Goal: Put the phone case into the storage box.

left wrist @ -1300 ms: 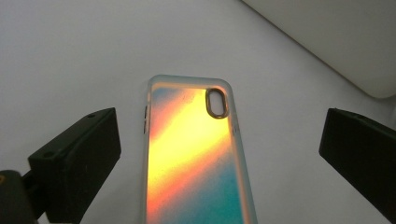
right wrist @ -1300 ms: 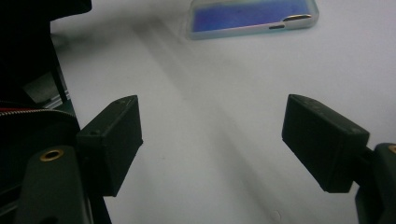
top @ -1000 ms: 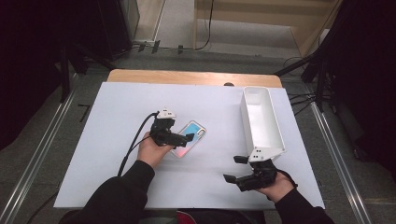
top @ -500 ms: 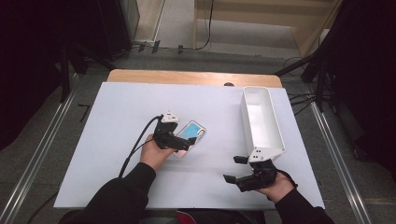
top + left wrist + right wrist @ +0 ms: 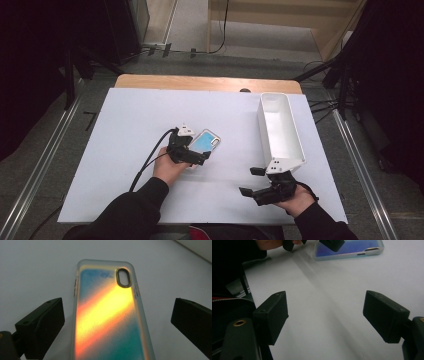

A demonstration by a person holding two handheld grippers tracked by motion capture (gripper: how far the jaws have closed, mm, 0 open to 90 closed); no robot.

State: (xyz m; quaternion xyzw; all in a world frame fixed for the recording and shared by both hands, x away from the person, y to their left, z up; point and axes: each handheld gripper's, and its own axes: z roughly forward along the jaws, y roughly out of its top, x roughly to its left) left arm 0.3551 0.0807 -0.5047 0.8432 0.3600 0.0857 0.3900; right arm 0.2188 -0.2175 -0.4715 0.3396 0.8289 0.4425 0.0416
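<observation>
Tongs, left [image 5: 117, 322]: jaws spread wide, one on either side of the phone case [image 5: 110, 315], neither pad touching it. Released, then, and straddling. In the high view the left tongs [image 5: 192, 152] sit over the near end of the phone case [image 5: 206, 141], which lies flat on the white counter [image 5: 125, 130] a little left of centre, camera cut-out at the far end. Likely reason for the pose: jaws are lined up across the narrow width so a closing squeeze would catch the two long edges.

Right tongs [image 5: 324, 315]: also released, nothing between the jaws but bare counter. In the high view the right tongs [image 5: 257, 182] rest low at the near right, just in front of the short end of the white tray [image 5: 280, 145]. Judgement: parked and waiting, close to the tray that looks the probable destination.

Tray stands apart from the case, long axis running away from the person; what shows of its inside looks bare.

Unclear or hidden:
- Near end of the case is cut off at the bottom of the left gripper view and covered by the tongs from above.
- Cannot tell whether a phone is inside or the case is empty; the iridescent face masks it.
- Gap between the left pads and the counter cannot be judged.
</observation>
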